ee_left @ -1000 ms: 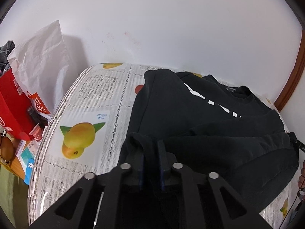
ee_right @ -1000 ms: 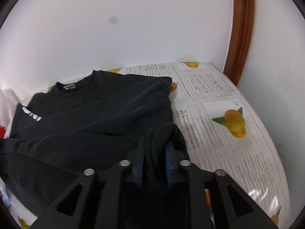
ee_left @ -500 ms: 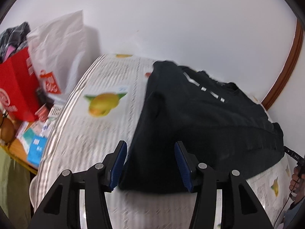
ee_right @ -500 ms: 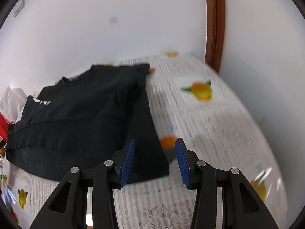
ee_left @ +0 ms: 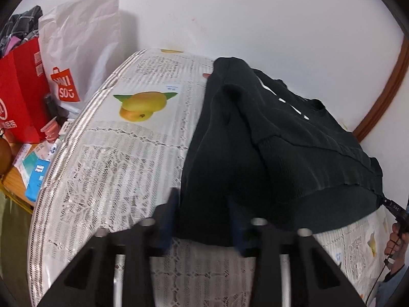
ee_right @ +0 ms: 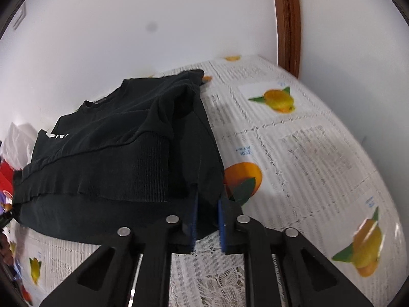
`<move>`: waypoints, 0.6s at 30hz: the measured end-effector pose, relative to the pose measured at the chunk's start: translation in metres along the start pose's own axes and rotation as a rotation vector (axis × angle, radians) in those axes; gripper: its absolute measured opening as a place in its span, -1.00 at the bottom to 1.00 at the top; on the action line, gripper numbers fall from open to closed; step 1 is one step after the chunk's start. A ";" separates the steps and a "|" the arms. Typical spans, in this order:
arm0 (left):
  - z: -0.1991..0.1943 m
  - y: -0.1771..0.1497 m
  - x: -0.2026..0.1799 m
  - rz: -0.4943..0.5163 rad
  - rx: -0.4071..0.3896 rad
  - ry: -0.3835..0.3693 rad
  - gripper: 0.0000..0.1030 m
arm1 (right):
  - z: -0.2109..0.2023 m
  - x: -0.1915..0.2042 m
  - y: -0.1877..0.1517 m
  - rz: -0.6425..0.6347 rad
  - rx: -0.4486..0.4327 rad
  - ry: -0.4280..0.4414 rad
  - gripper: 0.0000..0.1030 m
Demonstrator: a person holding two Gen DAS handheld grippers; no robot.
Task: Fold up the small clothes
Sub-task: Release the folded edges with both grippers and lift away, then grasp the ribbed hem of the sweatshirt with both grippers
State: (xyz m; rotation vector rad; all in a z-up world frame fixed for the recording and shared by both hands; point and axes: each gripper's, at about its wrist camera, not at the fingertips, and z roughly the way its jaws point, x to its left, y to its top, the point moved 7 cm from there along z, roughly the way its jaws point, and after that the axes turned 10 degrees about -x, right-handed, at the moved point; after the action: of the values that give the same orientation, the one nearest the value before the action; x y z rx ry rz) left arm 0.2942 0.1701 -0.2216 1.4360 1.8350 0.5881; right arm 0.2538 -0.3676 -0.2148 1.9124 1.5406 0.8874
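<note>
Lying folded on worktop [ee_left: 107,168], black sweatshirt [ee_left: 281,148] sits toward far edge by white wall [ee_left: 242,20]. Worktop covered in white lace cloth with fruit prints. Left hand-held gripper [ee_left: 202,226] closing, jaws astride sweatshirt's near left corner, pads not yet pressing. Right hand-held gripper [ee_right: 207,221] closing, blue pads nipping near right corner. Brown door frame [ee_right: 287,23] at right. Red bag [ee_left: 21,89], white paper bag [ee_left: 81,41] beside worktop's left edge.
</note>
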 end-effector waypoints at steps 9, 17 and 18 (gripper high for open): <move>-0.031 -0.020 -0.004 -0.001 0.025 -0.018 -0.72 | -0.036 -0.006 -0.014 0.010 0.002 0.004 -0.80; -0.069 -0.058 -0.018 0.078 0.048 0.025 -0.72 | -0.077 -0.021 -0.044 -0.033 0.019 -0.035 -0.80; -0.073 -0.061 -0.019 0.084 0.046 0.025 -0.72 | -0.081 -0.023 -0.048 -0.030 0.022 -0.040 -0.80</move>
State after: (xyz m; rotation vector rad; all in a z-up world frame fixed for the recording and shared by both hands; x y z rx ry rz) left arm 0.2016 0.1403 -0.2144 1.5490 1.8252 0.6108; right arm 0.1581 -0.3802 -0.2017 1.9058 1.5575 0.8170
